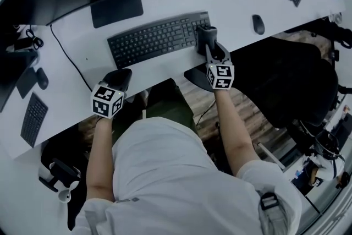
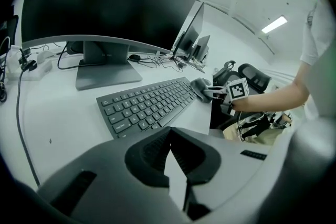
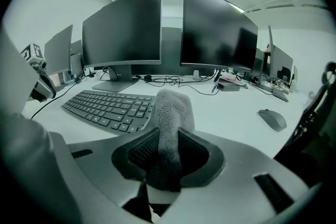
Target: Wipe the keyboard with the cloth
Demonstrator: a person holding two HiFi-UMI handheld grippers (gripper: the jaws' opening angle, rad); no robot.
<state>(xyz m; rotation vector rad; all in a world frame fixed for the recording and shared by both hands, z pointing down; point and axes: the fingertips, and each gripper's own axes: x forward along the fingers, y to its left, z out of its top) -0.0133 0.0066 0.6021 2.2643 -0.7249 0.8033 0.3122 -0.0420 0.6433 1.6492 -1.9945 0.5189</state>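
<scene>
A dark keyboard (image 1: 157,38) lies on the white desk (image 1: 242,5) in front of the monitors. My right gripper (image 1: 206,41) is at the keyboard's right end, shut on a grey cloth (image 1: 204,33). In the right gripper view the cloth (image 3: 170,110) sticks up between the jaws of that gripper (image 3: 167,136), with the keyboard (image 3: 107,107) just to its left. My left gripper (image 1: 122,75) sits at the desk's front edge, below the keyboard's left end. Seen from the left gripper (image 2: 169,134), its tips meet with nothing held, the keyboard (image 2: 147,105) lies ahead and the cloth (image 2: 199,86) is at its far end.
A mouse (image 1: 257,23) lies right of the keyboard. The monitor stand's base (image 1: 116,8) sits behind it, with cables (image 3: 173,80) along the back. A second keyboard (image 1: 33,118) and mouse (image 1: 42,77) are on the left desk. A black chair (image 1: 286,80) stands to the right.
</scene>
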